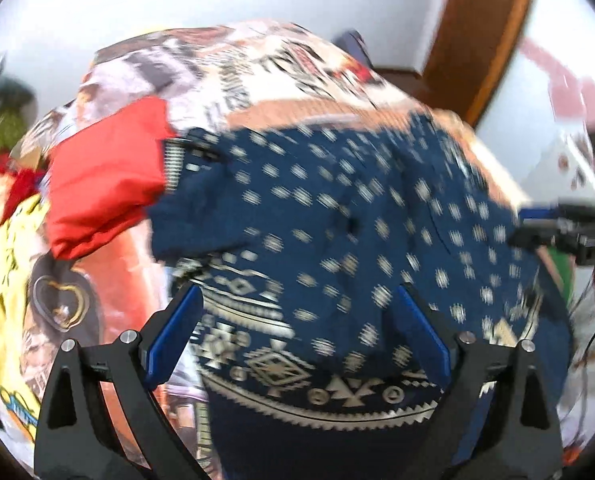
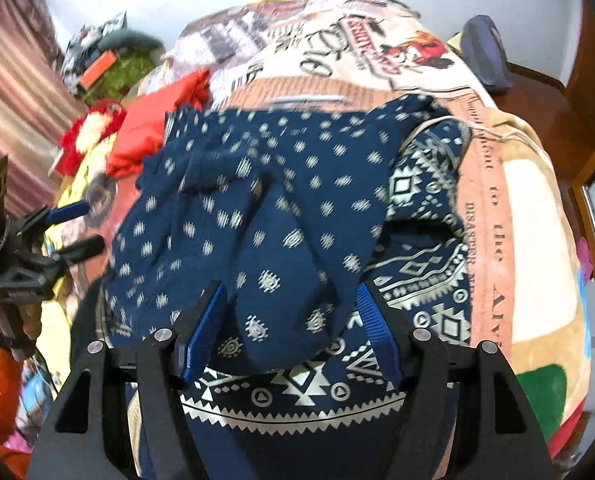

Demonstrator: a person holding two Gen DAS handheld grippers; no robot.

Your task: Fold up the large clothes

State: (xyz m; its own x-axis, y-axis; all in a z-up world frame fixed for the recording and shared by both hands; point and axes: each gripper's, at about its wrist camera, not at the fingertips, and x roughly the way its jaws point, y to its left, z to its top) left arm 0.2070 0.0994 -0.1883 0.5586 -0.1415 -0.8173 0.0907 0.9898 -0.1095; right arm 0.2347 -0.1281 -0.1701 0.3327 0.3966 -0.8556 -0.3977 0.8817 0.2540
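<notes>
- The big blue dress (image 2: 257,208) with little white dots lies in a heap on the bed, right in front of me. Its patterned hem with white zigzags sits nearest to me.
- It looks soft and light and floppy. I think it will sag and slide if I lift it by one spot only. It should not break, but it can bunch up.
- I would take hold at the hem, one corner for each tool, so it hangs flat.
- My right gripper (image 2: 289,332) is wide open. A bumpy fold of the dress lies between its blue fingers (image 2: 201,332), but they do not pinch it.
- My left gripper (image 1: 297,336) is wide open too. It hangs over the hem and holds nothing.
- In the right view I can see the left tool off to the left, apart from the dress.
- Under the dress is a blanket (image 2: 517,208) with pictures and words on it.
- A red cloth (image 1: 105,184) lies just beside the dress on the far left.
- Farther left there are red and yellow clothes (image 1: 5,216) in a pile.
- A dark blue thing (image 2: 485,56) sits at the far right edge of the bed.
</notes>
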